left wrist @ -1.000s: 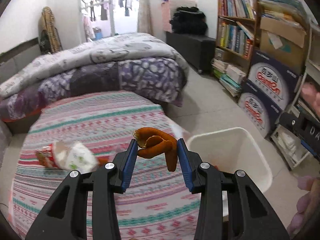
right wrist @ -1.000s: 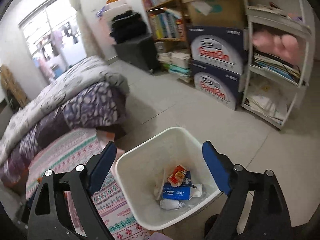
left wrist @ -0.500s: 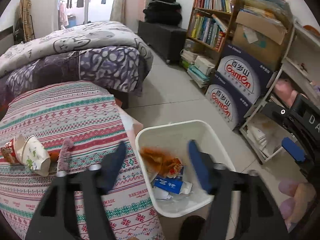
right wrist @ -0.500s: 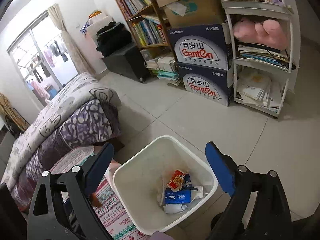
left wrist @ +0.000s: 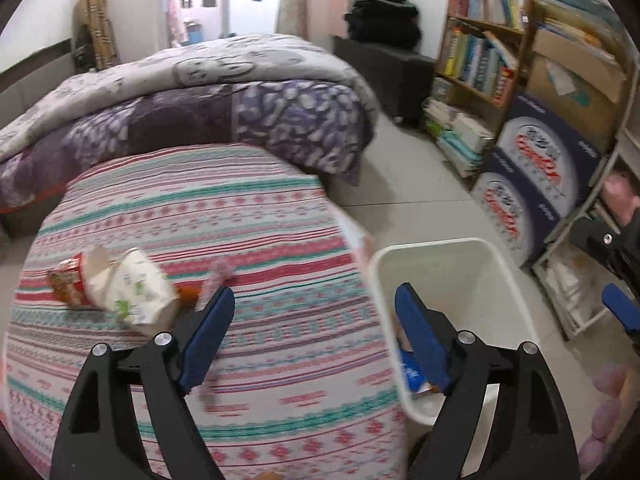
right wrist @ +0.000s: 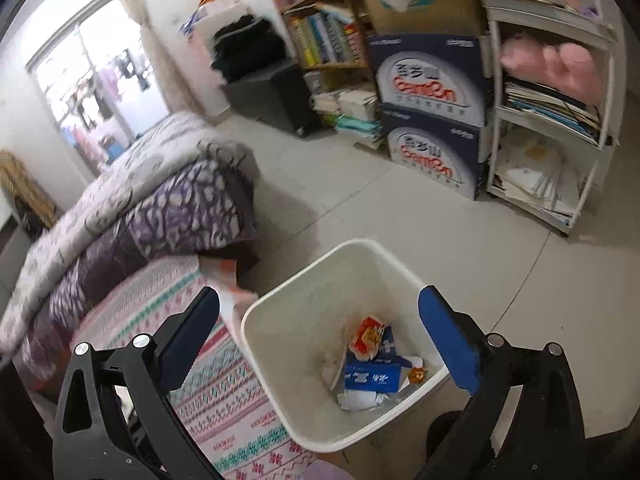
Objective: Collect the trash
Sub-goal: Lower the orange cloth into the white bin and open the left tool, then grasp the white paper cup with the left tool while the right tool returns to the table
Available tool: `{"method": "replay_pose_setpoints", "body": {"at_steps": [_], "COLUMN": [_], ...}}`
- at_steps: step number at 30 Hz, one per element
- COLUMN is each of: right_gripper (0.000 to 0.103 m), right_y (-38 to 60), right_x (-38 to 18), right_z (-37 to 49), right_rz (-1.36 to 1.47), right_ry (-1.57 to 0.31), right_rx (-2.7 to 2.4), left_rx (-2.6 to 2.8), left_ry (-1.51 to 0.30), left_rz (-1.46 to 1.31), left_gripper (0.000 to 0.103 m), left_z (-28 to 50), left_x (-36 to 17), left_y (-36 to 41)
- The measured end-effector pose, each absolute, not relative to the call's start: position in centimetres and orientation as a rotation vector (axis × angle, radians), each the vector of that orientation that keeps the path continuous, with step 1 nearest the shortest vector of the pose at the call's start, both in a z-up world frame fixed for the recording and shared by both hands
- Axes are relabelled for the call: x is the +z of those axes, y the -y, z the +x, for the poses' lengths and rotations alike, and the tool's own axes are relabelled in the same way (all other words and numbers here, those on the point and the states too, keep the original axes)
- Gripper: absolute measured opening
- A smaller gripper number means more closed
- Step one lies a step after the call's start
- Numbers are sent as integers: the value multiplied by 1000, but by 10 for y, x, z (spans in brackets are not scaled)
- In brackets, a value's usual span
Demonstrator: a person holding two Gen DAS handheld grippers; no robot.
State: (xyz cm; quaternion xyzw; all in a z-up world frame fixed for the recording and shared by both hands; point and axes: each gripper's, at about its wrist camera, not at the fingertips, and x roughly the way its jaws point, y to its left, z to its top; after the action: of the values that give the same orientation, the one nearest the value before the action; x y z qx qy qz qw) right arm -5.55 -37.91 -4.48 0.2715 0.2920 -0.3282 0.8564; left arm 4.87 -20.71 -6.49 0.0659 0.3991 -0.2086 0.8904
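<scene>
A white trash bin [left wrist: 508, 280] stands on the floor beside the striped cloth surface [left wrist: 200, 232]. In the right wrist view the bin [right wrist: 280, 344] holds a blue carton [right wrist: 372, 376], a red-orange wrapper [right wrist: 366, 332] and crumpled paper. My left gripper [left wrist: 316, 320] is open and empty, over the cloth edge next to the bin. A crumpled white paper cup [left wrist: 132, 288] and a red wrapper [left wrist: 66, 280] lie on the cloth to its left. My right gripper [right wrist: 320, 320] is open and empty above the bin.
A bed with a purple and grey quilt [left wrist: 192, 96] lies behind the cloth. Bookshelves [left wrist: 480, 40], blue water cartons [left wrist: 532, 176] and a white shelf rack [right wrist: 552, 120] line the right side. Tiled floor [right wrist: 400, 216] surrounds the bin.
My left gripper opened and dropped the orange-brown peel into the bin, then swung back left toward the cloth. My right gripper stayed open above the bin.
</scene>
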Motion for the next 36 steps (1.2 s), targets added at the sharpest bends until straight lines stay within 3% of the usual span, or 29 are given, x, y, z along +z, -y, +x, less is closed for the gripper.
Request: {"method": "replay_pose_setpoints", "body": {"at_steps": [12, 27, 35, 36], "right_gripper": [96, 96, 96, 96], "right_y": [322, 272, 245, 240], "right_x": [-64, -95, -115, -118], "right_z": [-8, 37, 61, 64], "right_rz": [459, 396, 363, 355], "right_ry": [-753, -904, -984, -998], "right_rx": [-574, -459, -395, -384], "left_rx": [-246, -282, -314, -312], "left_ry": [-932, -1082, -1164, -1151], "left_rz": [172, 413, 379, 381], "left_gripper": [82, 96, 96, 92], "left_z": [86, 169, 185, 183], "left_x": [-95, -131, -158, -159], "left_y": [138, 106, 96, 95]}}
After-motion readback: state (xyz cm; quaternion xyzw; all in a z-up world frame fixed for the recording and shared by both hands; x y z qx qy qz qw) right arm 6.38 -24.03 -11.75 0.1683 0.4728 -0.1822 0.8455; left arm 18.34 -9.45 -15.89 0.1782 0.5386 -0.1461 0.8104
